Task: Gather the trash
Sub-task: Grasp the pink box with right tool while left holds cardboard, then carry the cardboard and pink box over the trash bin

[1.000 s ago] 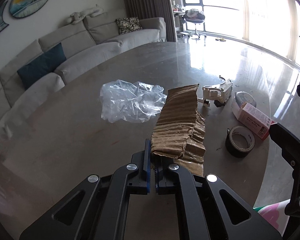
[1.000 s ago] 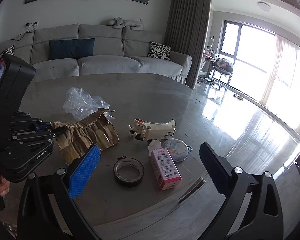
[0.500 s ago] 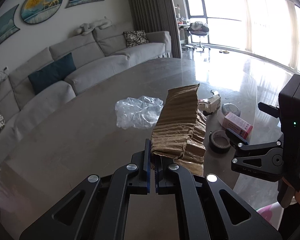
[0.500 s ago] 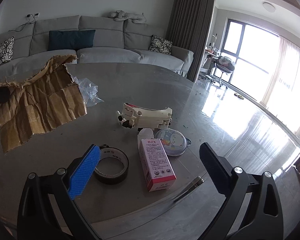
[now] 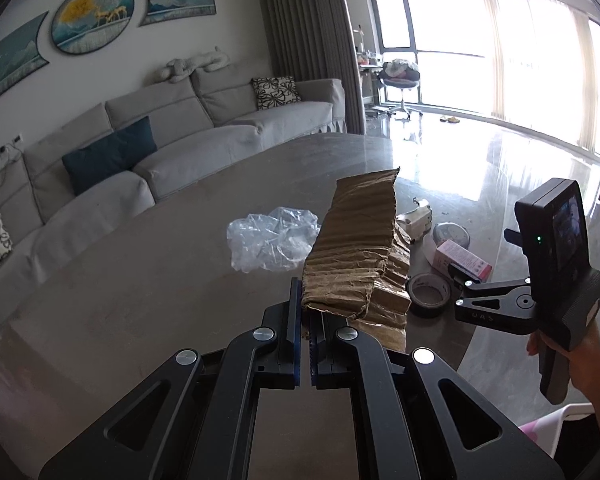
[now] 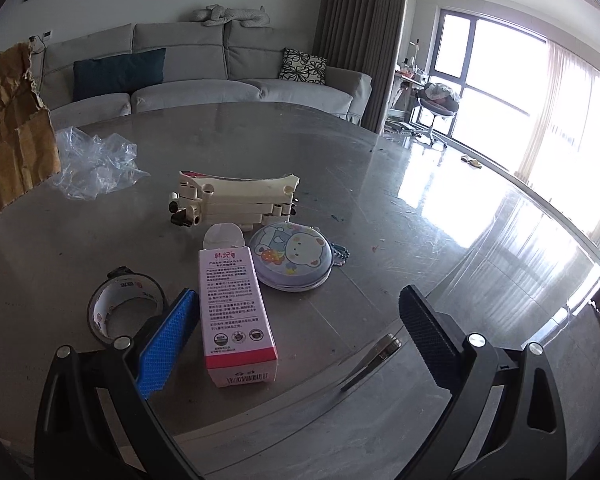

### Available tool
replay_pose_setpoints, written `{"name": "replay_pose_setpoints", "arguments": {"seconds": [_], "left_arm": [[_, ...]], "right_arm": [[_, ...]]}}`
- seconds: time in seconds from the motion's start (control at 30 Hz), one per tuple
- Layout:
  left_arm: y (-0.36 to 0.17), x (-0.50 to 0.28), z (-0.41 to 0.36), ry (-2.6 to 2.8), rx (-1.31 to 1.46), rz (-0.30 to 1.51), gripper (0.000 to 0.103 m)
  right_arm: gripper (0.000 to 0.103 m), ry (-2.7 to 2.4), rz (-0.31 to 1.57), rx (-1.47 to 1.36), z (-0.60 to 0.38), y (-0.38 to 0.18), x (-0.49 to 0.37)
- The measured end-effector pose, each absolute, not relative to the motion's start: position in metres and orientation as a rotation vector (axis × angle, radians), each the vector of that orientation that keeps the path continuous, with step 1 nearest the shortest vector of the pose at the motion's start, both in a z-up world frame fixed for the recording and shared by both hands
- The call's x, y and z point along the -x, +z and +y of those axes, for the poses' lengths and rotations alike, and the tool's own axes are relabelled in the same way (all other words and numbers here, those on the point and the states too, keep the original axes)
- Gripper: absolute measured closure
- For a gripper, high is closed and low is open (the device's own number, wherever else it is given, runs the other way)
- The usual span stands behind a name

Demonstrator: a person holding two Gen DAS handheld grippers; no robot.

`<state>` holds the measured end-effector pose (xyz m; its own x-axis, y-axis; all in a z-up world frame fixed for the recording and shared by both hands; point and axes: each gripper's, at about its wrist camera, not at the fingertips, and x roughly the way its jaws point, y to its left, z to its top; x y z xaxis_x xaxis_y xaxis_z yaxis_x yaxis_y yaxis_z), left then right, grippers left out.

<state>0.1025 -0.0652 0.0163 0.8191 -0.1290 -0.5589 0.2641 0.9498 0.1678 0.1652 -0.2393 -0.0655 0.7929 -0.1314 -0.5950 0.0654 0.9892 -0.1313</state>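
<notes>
My left gripper [image 5: 306, 312] is shut on the near edge of a crumpled brown cardboard piece [image 5: 360, 248] and holds it up above the round table [image 5: 140, 280]. The cardboard also shows at the left edge of the right wrist view [image 6: 12, 132]. My right gripper [image 6: 300, 320] is open and empty, low over the table, with a pink and white carton [image 6: 234, 312] lying between its fingers. A crumpled clear plastic bag [image 5: 272, 242] lies on the table; it also shows in the right wrist view [image 6: 92, 162].
A roll of dark tape [image 6: 120, 304] lies left of the carton. A round bear-print tin [image 6: 292, 256] and a cream plastic part [image 6: 236, 200] lie behind it. A metal object [image 6: 374, 360] lies by the near edge. A grey sofa [image 5: 160, 148] stands behind the table.
My left gripper has lifted the cardboard off the table and higher. My right gripper has moved forward and down toward the carton, which now lies between its fingers.
</notes>
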Motion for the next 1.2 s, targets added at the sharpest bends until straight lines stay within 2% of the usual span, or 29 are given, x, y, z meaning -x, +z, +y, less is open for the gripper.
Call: {"name": "replay_pose_setpoints", "arguments": {"seconds": [0.03, 0.1, 0.17, 0.27, 0.33, 0.5, 1.2], "left_arm": [[0.015, -0.103, -0.066, -0.213, -0.249, 0.578, 0.099], [0.015, -0.102, -0.066, -0.212, -0.251, 0.576, 0.099], [0.016, -0.104, -0.065, -0.208, -0.249, 0.577, 0.099], [0.017, -0.106, -0.063, -0.199, -0.24, 0.576, 0.099], [0.018, -0.106, -0.061, -0.194, -0.232, 0.575, 0.099], [0.019, -0.105, -0.059, -0.19, -0.232, 0.573, 0.099], [0.019, -0.093, -0.059, -0.173, -0.217, 0.571, 0.099]], "right_arm": [[0.004, -0.107, 0.648, 0.107, -0.24, -0.067, -0.165], [0.016, -0.085, 0.66, 0.098, -0.24, -0.072, -0.166], [0.047, -0.079, 0.662, 0.088, -0.239, -0.073, -0.165], [0.065, -0.082, 0.663, 0.096, -0.234, -0.07, -0.163], [0.069, -0.089, 0.65, 0.106, -0.232, -0.067, -0.16], [0.073, -0.082, 0.605, 0.11, -0.228, -0.048, -0.154], [0.073, -0.023, 0.511, 0.197, -0.176, 0.018, -0.086]]}}
